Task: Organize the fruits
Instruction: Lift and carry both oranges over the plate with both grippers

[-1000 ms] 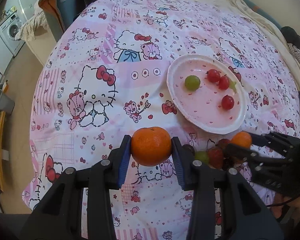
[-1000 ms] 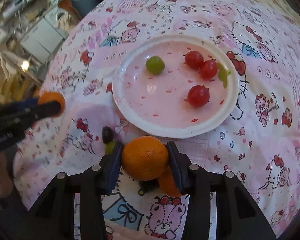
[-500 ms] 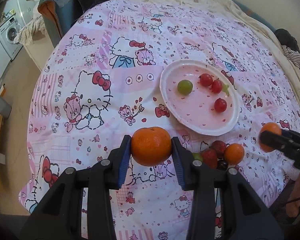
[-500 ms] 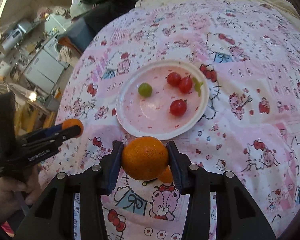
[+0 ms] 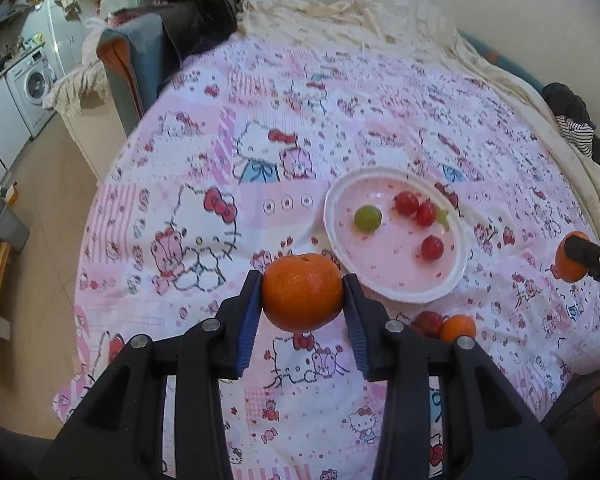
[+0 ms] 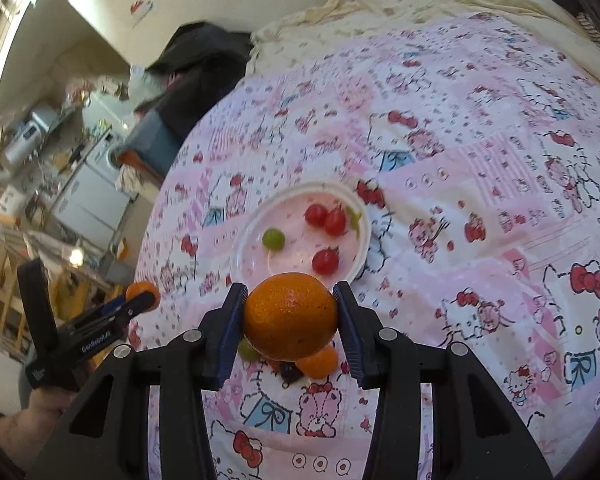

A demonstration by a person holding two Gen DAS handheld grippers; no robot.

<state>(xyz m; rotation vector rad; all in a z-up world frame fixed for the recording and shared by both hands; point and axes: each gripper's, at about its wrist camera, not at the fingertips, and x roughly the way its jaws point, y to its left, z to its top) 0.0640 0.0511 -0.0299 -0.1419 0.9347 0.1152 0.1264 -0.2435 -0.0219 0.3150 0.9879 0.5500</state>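
Observation:
My left gripper is shut on a mandarin, held above the bed near the plate's left front edge. My right gripper is shut on a second mandarin, raised just in front of the plate. The white plate holds a green grape and three cherry tomatoes. In the right wrist view the plate lies beyond the held fruit. A small pile stays on the cover: a little mandarin, red fruit, a green grape. The other gripper shows at each view's edge.
A pink cartoon-print bedcover spans the bed, with a cream blanket at the far end. Dark clothes lie on a chair at the back left. A washing machine stands on the left. A hand grips the left tool.
Both grippers have risen with their mandarins, so more of the bed and room shows. The right gripper has moved away to the right edge of the left wrist view.

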